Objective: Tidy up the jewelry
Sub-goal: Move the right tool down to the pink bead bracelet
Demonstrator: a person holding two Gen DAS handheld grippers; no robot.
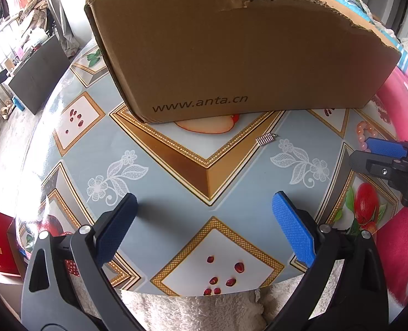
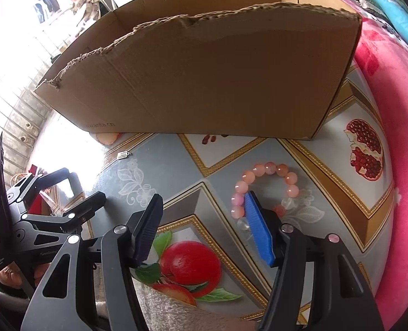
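Right gripper (image 2: 204,226) is angled down at the patterned tablecloth (image 2: 176,165), jaws spread wide and nothing between them. Its blue pad (image 2: 259,229) sits right on the near-left arc of the pink bead bracelet (image 2: 264,184), over it or just touching; the pad hides the beads there, so I can't say which. The dark pad (image 2: 146,231) stands well off to the left, over the printed apple.

So here's the geometry that matters: almost the whole ring lies right of and beyond the blue finger, outside the jaw gap. The bracelet is a flat loop on the cloth, with no real long axis, so any bit of the rim will do. To my eye the jaws need to slide rightward and a touch farther, until one arc of beads falls between the pads.

Left gripper (image 1: 204,220) hovers over bare cloth, also wide open and empty. From its camera the bracelet barely peeks in at the far right edge, behind the right gripper's finger. The right hand is clearly the nearer one.

The small silver charm (image 1: 265,139) lies flat toward the left, just in front of the torn cardboard box (image 1: 245,55), closer to the left gripper. The box stands open-topped at the far side, presumably the destination.
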